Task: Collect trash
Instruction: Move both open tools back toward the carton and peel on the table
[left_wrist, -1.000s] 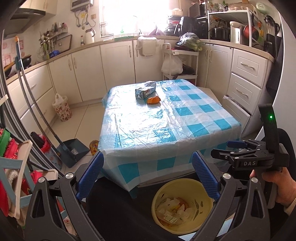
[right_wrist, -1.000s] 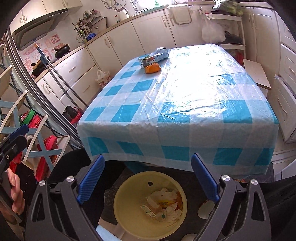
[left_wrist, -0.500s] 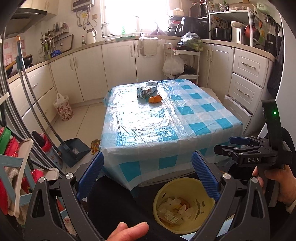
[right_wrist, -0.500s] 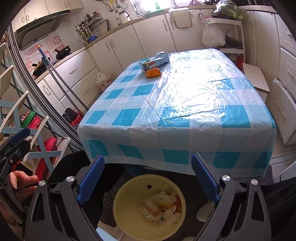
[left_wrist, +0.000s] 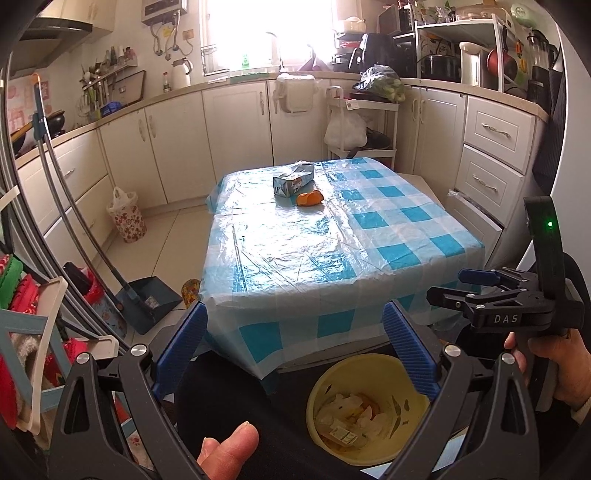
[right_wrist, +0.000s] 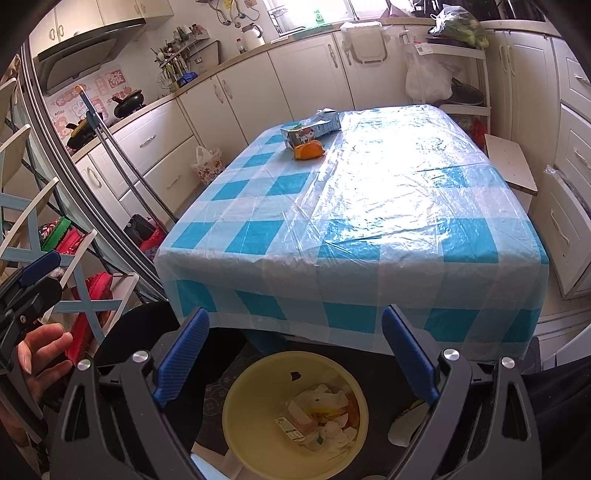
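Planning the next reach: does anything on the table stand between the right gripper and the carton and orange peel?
Nothing visible does. The right gripper, open, is over the yellow bin off the near edge; bare tablecloth runs to the carton and orange peel at the far-left corner.

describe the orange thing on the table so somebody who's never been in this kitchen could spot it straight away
Find the table under the blue-and-white checked plastic cover in the middle of the kitchen. At its far end lies a flattened drink carton. The orange peel sits just in front of it, on the near side: small, curved, and the only bright orange item on the cover.
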